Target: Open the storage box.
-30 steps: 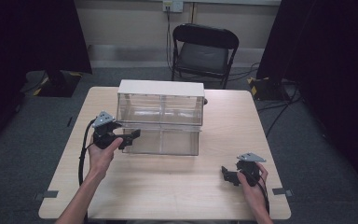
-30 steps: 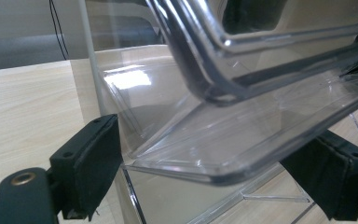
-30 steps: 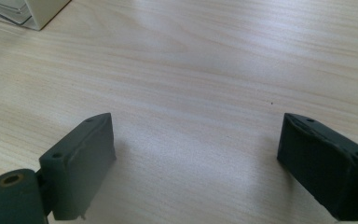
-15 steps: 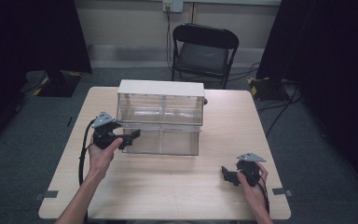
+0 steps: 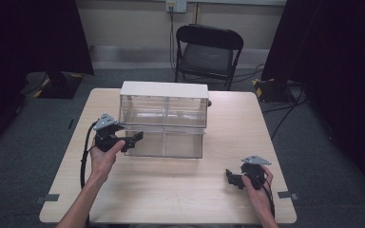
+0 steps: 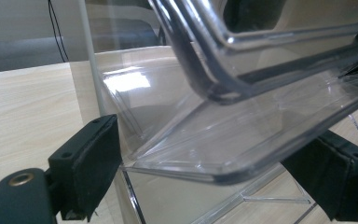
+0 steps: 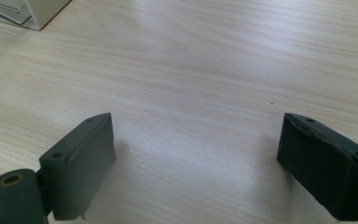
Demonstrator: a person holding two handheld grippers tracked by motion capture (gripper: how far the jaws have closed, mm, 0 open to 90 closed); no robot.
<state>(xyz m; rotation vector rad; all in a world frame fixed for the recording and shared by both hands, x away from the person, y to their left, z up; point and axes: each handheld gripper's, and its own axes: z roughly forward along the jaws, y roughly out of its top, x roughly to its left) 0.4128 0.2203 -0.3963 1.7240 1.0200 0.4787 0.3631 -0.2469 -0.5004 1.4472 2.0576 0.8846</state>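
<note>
Nothing has moved: left tool, jaws wide apart, straddles the clear drawer, long side running left-right; right tool rests open on the desk.

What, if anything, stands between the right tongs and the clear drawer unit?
Nothing visible. The right tongs sit open near the table's front right corner, and bare tabletop runs from them to the clear drawer unit, whose lower drawer sits between the left tongs' jaws.
</note>
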